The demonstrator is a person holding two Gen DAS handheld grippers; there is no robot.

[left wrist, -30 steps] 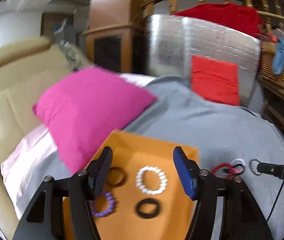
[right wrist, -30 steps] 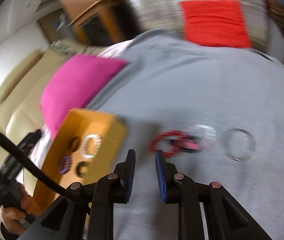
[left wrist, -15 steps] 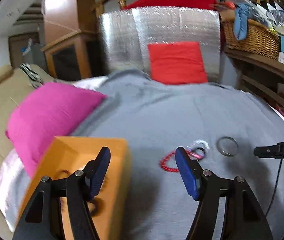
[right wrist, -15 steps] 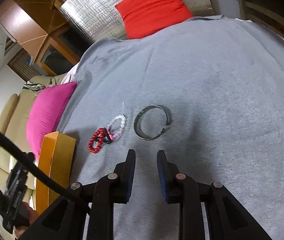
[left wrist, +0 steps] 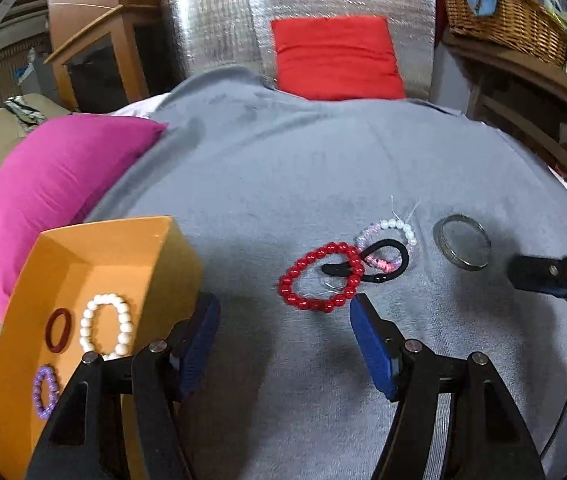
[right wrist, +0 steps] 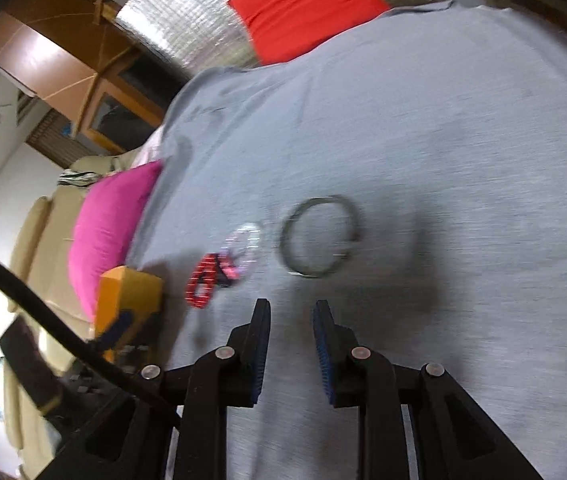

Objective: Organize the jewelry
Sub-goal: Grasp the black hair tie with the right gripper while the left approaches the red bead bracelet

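Left gripper [left wrist: 283, 332] gapes wide, empty, over the grey blanket [left wrist: 303, 168]. Four loose pieces at its 12 to 2 o'clock: red beads [left wrist: 320, 277], black loop [left wrist: 379, 262], pale beads [left wrist: 387, 232], metal bangle [left wrist: 461, 247]. Only this view looks inside the box [left wrist: 155, 256] at 9 o'clock: three rings (white, maroon, purple). Right gripper [right wrist: 291, 320], jaws narrowly parted, holds nothing.

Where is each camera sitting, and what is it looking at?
Left wrist: rides the left gripper, looking down its open blue-padded fingers at the red bead bracelet on the gray blanket, orange box beside.
Right wrist: rides the right gripper, fingers slightly apart, facing the silver bangle; a black cable crosses in front, and the left gripper's blue pad peeks in by the box.
Shared: red bead bracelet, silver bangle, orange box, pink pillow, red cushion.
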